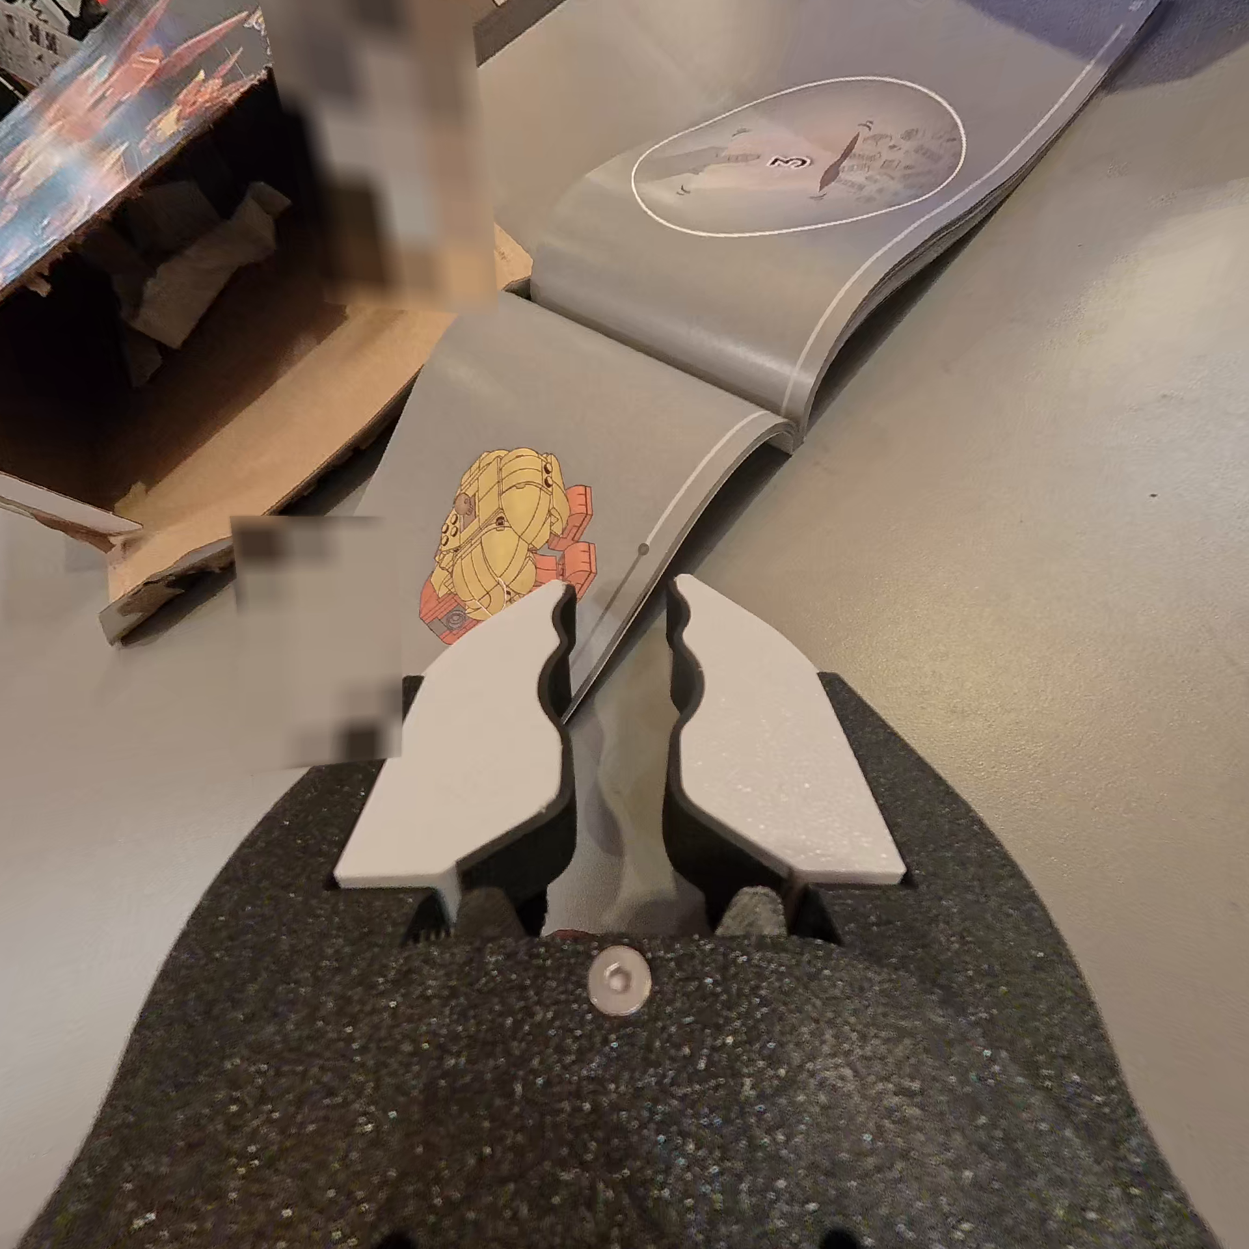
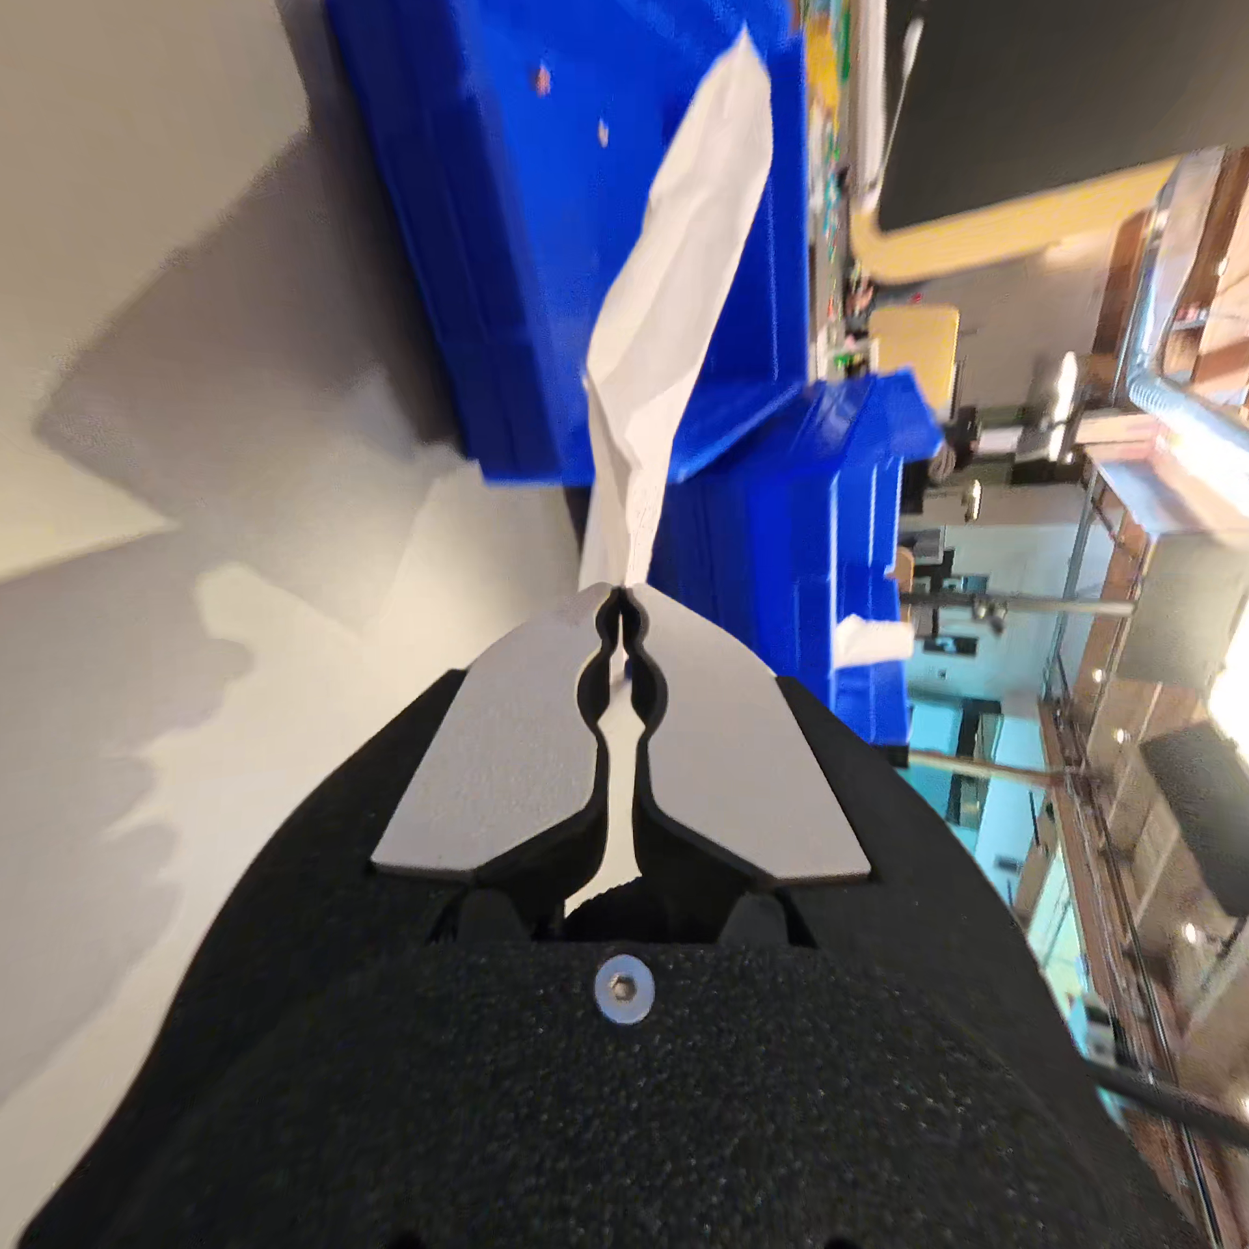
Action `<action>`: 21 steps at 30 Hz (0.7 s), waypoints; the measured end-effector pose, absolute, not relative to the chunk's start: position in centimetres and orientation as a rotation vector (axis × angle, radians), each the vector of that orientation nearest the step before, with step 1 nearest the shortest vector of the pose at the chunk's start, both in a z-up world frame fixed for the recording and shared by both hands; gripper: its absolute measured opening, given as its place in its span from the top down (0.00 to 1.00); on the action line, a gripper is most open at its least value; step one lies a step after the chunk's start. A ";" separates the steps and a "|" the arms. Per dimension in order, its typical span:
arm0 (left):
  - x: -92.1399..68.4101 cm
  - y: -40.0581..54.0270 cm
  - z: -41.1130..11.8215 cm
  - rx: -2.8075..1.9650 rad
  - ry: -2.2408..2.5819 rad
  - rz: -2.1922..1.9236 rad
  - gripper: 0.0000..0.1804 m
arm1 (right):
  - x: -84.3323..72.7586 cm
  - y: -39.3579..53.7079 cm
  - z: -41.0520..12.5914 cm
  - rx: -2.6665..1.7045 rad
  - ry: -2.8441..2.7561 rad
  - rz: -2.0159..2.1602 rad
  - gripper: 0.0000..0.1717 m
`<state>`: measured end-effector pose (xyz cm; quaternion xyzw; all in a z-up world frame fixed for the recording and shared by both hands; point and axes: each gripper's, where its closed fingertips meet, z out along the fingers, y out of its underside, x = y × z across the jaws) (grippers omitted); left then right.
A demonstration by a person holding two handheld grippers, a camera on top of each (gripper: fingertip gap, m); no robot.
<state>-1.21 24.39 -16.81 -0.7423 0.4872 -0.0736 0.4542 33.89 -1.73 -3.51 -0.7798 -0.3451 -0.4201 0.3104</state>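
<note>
In the left wrist view my left gripper [image 1: 622, 588] is open over the near corner of an open grey booklet [image 1: 574, 405] lying on the table. The raised edge of its near page [image 1: 608, 649] runs between my fingers close to the left fingertip [image 1: 541, 608]; the right one stands apart from it. The page bears a drawing of a yellow and red brick model [image 1: 500, 534]. In the right wrist view, which is turned on its side, my right gripper [image 2: 618, 591] is shut on the end of a crumpled white paper [image 2: 676, 270] that stretches away from the fingertips in front of a blue bin [image 2: 507, 236].
An opened cardboard box [image 1: 169, 338] with a printed lid lies left of the booklet. A second blue bin [image 2: 811, 541] with a white scrap [image 2: 872, 639] at its edge stands by the first. The pale tabletop [image 1: 1014, 608] spreads right of the booklet. Shelves and furniture fill the background.
</note>
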 end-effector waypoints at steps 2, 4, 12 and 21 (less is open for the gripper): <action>-1.2 24.4 -16.8 -1.839 1.200 -0.188 0.86 | 36.1 -3.9 -5.5 -2.125 -0.856 -1.108 1.00; -1.2 24.4 -16.8 -1.841 1.197 -0.187 0.86 | 38.5 -5.5 -7.5 -2.172 -0.813 -1.120 1.00; -1.4 24.5 -16.6 -1.811 1.183 -0.126 0.85 | 46.6 -10.0 -11.9 -2.254 -0.803 -1.286 1.00; -1.2 24.4 -16.6 -1.799 1.197 -0.124 0.86 | 49.4 -13.3 -15.0 -2.344 -0.913 -1.262 0.85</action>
